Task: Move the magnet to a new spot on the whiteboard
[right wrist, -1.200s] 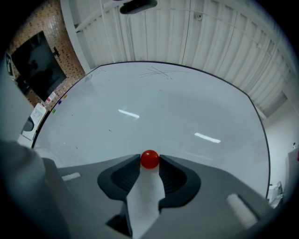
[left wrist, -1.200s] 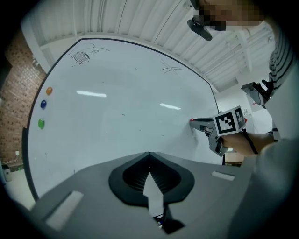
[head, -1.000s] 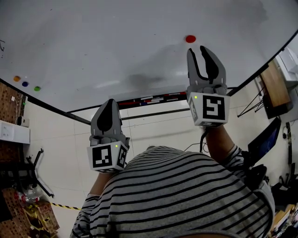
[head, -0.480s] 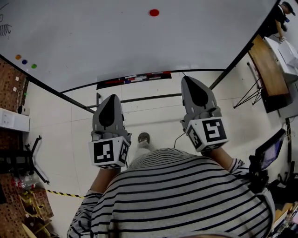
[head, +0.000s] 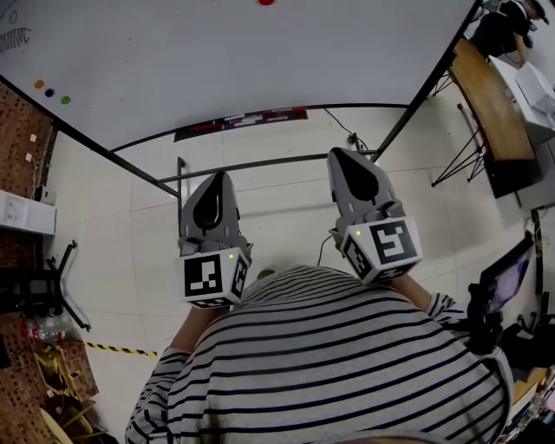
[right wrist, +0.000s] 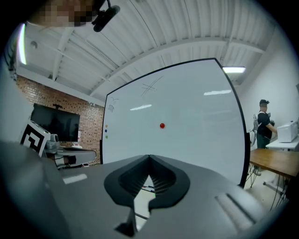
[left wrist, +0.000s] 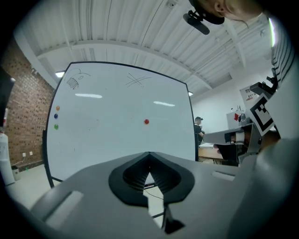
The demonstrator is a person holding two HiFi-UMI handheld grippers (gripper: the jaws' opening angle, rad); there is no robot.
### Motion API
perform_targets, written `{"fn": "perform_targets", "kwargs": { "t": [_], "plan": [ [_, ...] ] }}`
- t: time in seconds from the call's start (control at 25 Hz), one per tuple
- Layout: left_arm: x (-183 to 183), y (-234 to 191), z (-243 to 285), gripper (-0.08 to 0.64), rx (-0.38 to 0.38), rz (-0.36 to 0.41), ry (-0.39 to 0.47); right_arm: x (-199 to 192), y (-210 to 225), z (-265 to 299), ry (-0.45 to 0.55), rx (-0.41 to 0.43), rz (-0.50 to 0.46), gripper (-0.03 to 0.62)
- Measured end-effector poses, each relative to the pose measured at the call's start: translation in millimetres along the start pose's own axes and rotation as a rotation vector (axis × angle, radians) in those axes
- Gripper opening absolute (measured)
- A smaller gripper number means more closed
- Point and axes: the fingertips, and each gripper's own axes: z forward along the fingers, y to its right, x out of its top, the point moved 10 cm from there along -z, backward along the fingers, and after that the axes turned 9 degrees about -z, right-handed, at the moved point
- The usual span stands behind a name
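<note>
The red magnet (head: 265, 2) sticks to the whiteboard (head: 217, 61) by itself, at the very top edge of the head view. It shows as a small red dot (left wrist: 146, 122) mid-board in the left gripper view and again as a red dot (right wrist: 162, 125) in the right gripper view. My left gripper (head: 216, 179) and right gripper (head: 349, 158) are both held well back from the board, side by side, pointing at it. Each is shut with nothing between its jaws.
Orange (head: 39, 84), blue (head: 49, 92) and green (head: 65, 100) magnets sit at the board's left edge. A marker tray (head: 243, 120) runs under the board, which stands on a metal frame. A wooden table (head: 490, 95) and a person (right wrist: 264, 121) are to the right.
The right gripper let go of the red magnet, which stays on the board, then drew back and shut. Both grippers are now much farther from the board.
</note>
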Motion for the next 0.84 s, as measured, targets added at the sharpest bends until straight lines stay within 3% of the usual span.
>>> {"fn": "perform_targets", "kwargs": {
  "t": [0.24,0.84],
  "plan": [
    [7.2,-9.7,-14.5,0.016,-0.053,0.019,0.004,7.7,-27.8,3.4,0.009,-0.008,0.014,0.000],
    [11.5,-33.0,-26.3,0.017,-0.076,0.001,-0.012,11.9,-51.1,8.0,-0.019,-0.039,-0.008,0.000]
  ]
}}
